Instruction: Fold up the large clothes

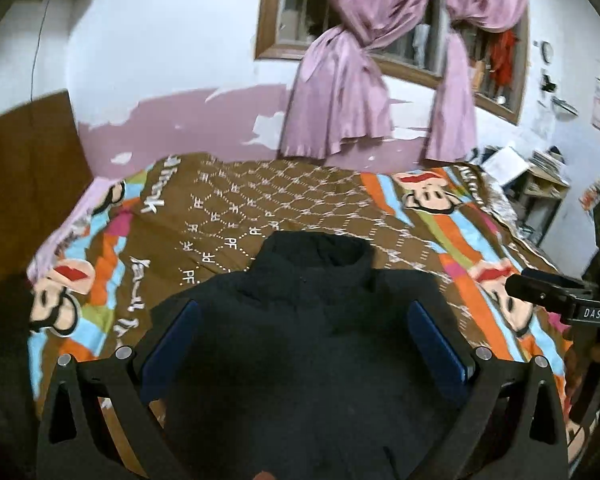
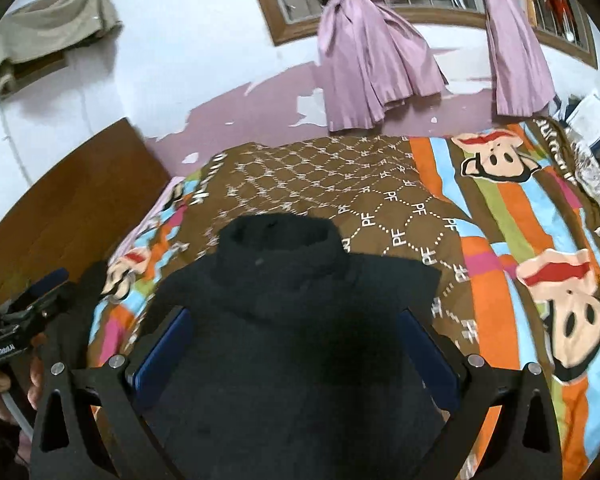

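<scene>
Black high-collared jacket (image 1: 308, 320) spread flat on the bed (image 1: 260, 196), collar toward the far edge, ready for folding.
Left gripper (image 1: 304, 344) and right gripper (image 2: 296, 348) hover above it, jaws wide apart, holding nothing.

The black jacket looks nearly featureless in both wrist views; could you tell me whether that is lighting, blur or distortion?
Left wrist view: the black jacket is underexposed, its folds lost in shadow, and the bedspread smears at the left. Right wrist view: the jacket is equally dark, the bedspread print crisper. Both views: fisheye bends the window frame and blackens the corners.
</scene>
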